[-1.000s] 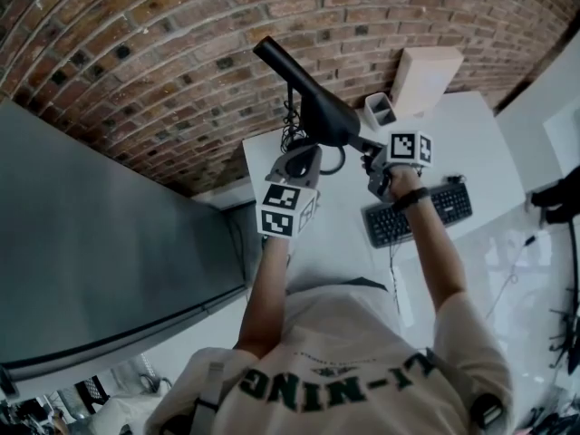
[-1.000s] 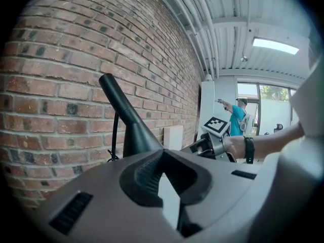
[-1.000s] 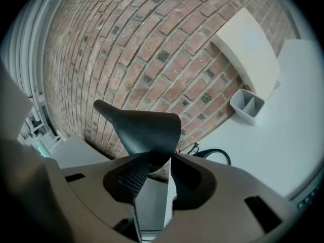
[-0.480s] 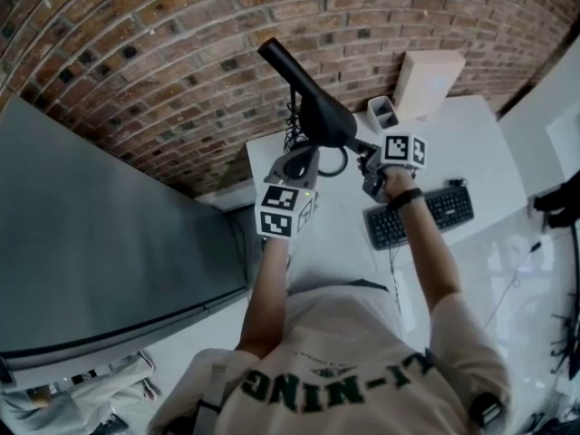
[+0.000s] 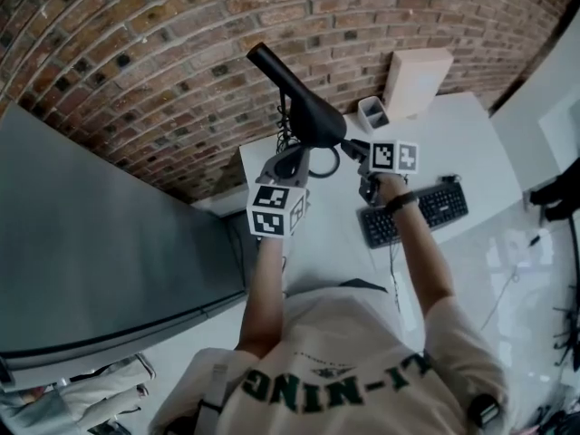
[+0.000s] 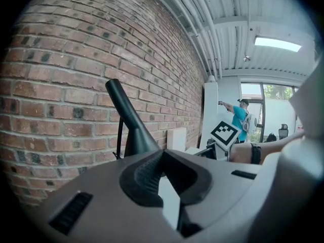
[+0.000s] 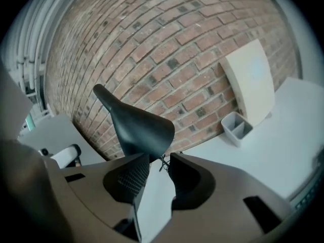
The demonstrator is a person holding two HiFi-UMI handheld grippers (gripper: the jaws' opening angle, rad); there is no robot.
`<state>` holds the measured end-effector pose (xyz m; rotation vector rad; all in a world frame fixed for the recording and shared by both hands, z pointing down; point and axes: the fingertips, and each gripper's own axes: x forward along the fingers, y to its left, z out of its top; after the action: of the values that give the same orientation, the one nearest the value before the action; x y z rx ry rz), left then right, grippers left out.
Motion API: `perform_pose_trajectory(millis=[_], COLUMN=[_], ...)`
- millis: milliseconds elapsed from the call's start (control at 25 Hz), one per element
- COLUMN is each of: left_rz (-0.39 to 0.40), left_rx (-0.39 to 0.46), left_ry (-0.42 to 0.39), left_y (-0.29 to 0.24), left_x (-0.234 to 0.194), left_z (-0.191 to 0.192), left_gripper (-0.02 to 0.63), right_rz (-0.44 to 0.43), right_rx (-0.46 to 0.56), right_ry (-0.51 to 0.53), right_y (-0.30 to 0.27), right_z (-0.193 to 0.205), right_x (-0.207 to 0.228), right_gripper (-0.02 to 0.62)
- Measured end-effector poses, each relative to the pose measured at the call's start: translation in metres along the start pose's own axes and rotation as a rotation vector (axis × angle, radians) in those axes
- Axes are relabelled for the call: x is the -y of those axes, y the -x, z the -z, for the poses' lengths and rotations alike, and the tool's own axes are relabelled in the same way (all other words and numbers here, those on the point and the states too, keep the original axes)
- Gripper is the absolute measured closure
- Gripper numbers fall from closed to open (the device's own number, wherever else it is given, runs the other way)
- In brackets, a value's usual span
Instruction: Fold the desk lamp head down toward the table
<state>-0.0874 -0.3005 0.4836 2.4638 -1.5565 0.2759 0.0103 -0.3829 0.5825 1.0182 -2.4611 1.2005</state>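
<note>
The black desk lamp head [image 5: 313,116] is a long cone whose thin end points up and left toward the brick wall. It shows in the right gripper view [image 7: 136,125] and in the left gripper view [image 6: 132,130] too. My right gripper [image 5: 361,152] reaches the cone's wide rim from the right, and that rim sits between its jaw tips [image 7: 154,158], shut on it. My left gripper [image 5: 294,163] is low beside the lamp's foot. Its jaw tips [image 6: 162,156] meet, and nothing shows between them. The lamp's stand is mostly hidden.
On the white table [image 5: 335,234] lie a black keyboard [image 5: 417,214], a grey two-slot holder [image 5: 372,111] and a pale board [image 5: 417,71] leaning on the brick wall. Cables [image 5: 285,134] hang behind the lamp. A dark panel [image 5: 109,243] fills the left side.
My right gripper has rolled a little, so two faces of its marker cube now show. Lamp and both grippers sit slightly further left in the head view. The lamp head's tilt looks about the same.
</note>
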Motion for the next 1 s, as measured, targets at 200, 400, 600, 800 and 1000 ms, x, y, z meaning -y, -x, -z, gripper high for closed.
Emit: perform_pose_trajectory(millis=[200,400,600,800,1000], left_rz=[0.000,-0.024,-0.042,-0.045,-0.044], left_rx=[0.036,0.046,0.072,0.109,0.130], left_ry=[0.000,-0.007,-0.007,-0.023,-0.047], left_y=[0.002,0.003,0.005,0.011,0.015], left_x=[0.006,0.010,0.012,0.017,0.025], left_z=[-0.007,-0.011,-0.016,-0.027,-0.040], left_gripper=[0.613,0.612,0.613,0.612,0.612], right_rz=[0.117,0.228,0.296,0.355,0.361], right_rx=[0.080,0.188,0.324,0.447,0.534], right_ry=[0.192,0.379,0.517,0.558,0.556], right_y=[0.037,0.072,0.100,0.126,0.144], right_z=[-0.011,-0.024,-0.038,-0.043,-0.042], right_x=[-0.010,-0.031,-0.052,-0.066,-0.086], right_gripper=[0.479,0.479,0.479,0.494,0.535])
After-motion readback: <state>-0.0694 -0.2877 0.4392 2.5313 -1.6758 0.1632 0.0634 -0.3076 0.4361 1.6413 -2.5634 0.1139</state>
